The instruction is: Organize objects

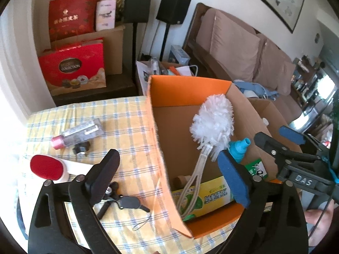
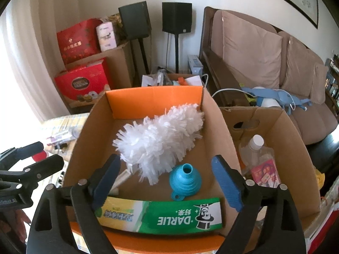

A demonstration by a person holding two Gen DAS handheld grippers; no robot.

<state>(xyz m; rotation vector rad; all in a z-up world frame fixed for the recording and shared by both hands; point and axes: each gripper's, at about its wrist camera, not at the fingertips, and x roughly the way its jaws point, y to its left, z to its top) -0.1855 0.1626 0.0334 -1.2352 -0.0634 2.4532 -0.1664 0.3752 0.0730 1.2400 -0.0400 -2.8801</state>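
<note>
Duster (image 2: pixel 161 136), white and fluffy, lies at mid-frame inside the orange-flapped cardboard box (image 2: pixel 152 98), beside a blue funnel (image 2: pixel 185 182) and a green toothpaste carton (image 2: pixel 169 216). Right tool (image 2: pixel 167 182) hangs over the box, wide open, holding nothing. Left tool (image 1: pixel 169 175) straddles the box wall, also wide open and empty. At lower left, a red lint brush (image 1: pixel 45 167) rests on the checked worktop (image 1: pixel 127 131).
</note>
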